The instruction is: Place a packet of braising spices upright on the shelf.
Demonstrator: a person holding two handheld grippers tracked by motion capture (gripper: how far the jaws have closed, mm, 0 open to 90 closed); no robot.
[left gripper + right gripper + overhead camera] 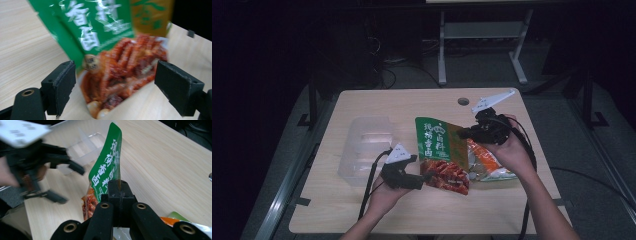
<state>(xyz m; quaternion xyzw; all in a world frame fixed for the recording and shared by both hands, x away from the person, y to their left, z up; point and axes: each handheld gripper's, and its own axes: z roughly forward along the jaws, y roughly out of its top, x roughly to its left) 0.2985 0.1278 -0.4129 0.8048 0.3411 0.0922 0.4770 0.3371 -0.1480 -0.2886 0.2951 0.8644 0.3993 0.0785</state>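
A green snack bag (439, 145) with a red food picture on its lower part is held tilted above the table. My right gripper (463, 132) is shut on the bag's right edge; in the right gripper view its jaws (117, 188) are pinched together on the green bag (106, 170). My left gripper (428, 177) sits at the bag's lower left corner. In the left gripper view it (115, 80) stands open, with the bag's red lower end (120, 67) between the wide-apart pads (62, 85) and apart from them. It also appears in the right gripper view (68, 183).
A clear plastic container (364, 150) stands on the wooden table (412, 210) to the left. A second, orange and white bag (489, 167) lies under my right hand. A round cable hole (463, 101) sits near the far edge. Table legs and cables fill the dark floor behind.
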